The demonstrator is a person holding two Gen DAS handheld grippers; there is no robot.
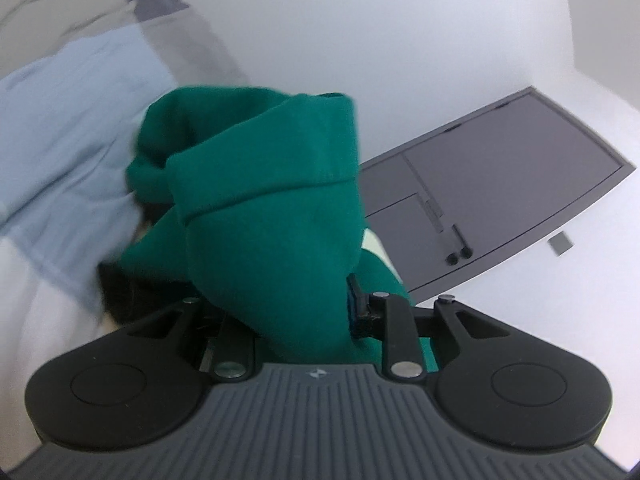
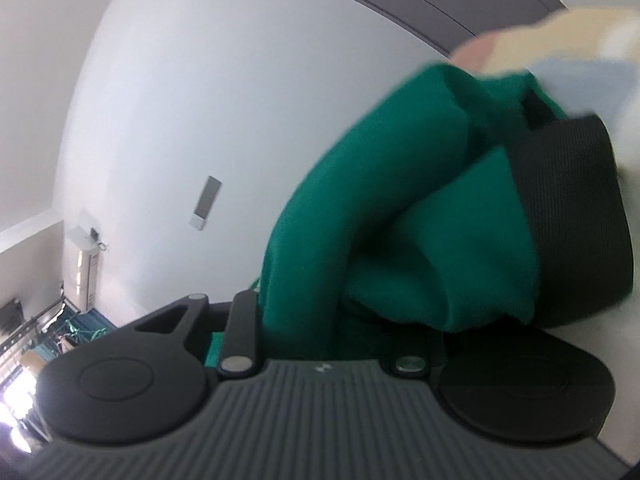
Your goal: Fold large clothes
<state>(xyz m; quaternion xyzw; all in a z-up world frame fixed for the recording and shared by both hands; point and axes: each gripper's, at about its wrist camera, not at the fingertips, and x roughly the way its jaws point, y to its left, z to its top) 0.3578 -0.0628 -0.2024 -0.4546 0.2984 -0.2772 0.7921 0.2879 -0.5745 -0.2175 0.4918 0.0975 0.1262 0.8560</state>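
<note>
A dark green garment (image 1: 256,200) with a thick hem hangs bunched in front of my left gripper (image 1: 280,312). The gripper is shut on it and the cloth hides the fingertips. In the right wrist view the same green garment (image 2: 392,216) drapes over my right gripper (image 2: 344,320), which is also shut on it. Both grippers are raised and point towards a white wall or ceiling. A black ribbed band (image 2: 572,224) lies against the green cloth at the right.
A light blue sleeve of the person (image 1: 68,152) is at the left. A grey panel (image 1: 500,192) sits in the white surface behind. A white wall unit (image 2: 86,264) and a small wall control (image 2: 206,202) show in the right wrist view.
</note>
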